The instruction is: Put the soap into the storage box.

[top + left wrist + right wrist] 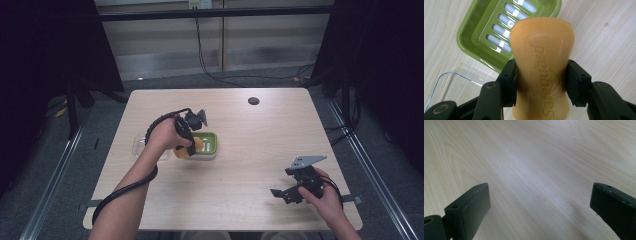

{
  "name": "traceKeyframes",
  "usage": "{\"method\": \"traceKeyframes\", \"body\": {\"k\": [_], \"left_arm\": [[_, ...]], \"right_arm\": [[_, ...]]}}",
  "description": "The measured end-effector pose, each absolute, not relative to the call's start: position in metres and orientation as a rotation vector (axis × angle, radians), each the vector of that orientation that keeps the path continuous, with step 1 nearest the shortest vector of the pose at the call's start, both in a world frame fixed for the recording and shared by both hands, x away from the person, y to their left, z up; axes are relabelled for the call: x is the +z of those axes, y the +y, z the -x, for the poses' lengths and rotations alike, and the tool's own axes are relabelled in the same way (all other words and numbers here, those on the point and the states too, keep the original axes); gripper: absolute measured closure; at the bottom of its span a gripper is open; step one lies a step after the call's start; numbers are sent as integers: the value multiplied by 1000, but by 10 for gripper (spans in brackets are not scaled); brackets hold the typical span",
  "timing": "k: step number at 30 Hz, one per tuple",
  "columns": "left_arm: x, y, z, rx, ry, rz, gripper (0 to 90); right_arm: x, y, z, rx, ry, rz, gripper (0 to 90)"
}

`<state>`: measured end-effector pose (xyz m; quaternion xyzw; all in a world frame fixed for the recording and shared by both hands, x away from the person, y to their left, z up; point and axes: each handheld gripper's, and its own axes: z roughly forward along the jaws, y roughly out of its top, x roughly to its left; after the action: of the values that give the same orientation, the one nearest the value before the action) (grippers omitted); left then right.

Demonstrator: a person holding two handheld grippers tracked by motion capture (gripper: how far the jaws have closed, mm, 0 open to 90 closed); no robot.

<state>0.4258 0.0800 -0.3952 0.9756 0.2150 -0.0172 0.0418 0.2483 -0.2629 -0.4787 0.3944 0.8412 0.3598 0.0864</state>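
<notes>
Gripping the soap (542, 62) across its narrow waist, my left gripper (541, 82) has both jaws pressed against the bar's sides, and the embossed lettering on its orange face reads upside down from where my camera sits. In the left gripper view the bar's rounded top points to twelve o'clock and overlaps the near edge of the green dish (474, 32), whose slotted floor shows white through the ribs at eleven o'clock. A clear tray (456, 77) lies on the wood at eight o'clock, its rim just beside the dish. From the high view, my left gripper (189, 145) hangs over the dish (210, 145) a little left of the table's (250, 165) middle, with the soap (186, 150) showing at the dish's nine o'clock side; I cannot tell whether the bar touches the dish or sits just above it. The tray (137, 146) lies further toward nine o'clock, partly under my left hand (162, 135). My right gripper (285, 194) rests well apart at the table's four o'clock corner, in my right hand (325, 197). In its own view my right gripper (540, 205) has its jaws spread wide, with bare wood between them.
</notes>
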Motion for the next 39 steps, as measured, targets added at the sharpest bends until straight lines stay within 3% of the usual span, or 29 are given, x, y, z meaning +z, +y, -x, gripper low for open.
{"method": "traceKeyframes", "body": {"k": [39], "left_arm": [[-394, 79, -440, -32, 654, -2987, 498]], "right_arm": [[-481, -261, -249, 1056, 2523, -1176, 26]]}}
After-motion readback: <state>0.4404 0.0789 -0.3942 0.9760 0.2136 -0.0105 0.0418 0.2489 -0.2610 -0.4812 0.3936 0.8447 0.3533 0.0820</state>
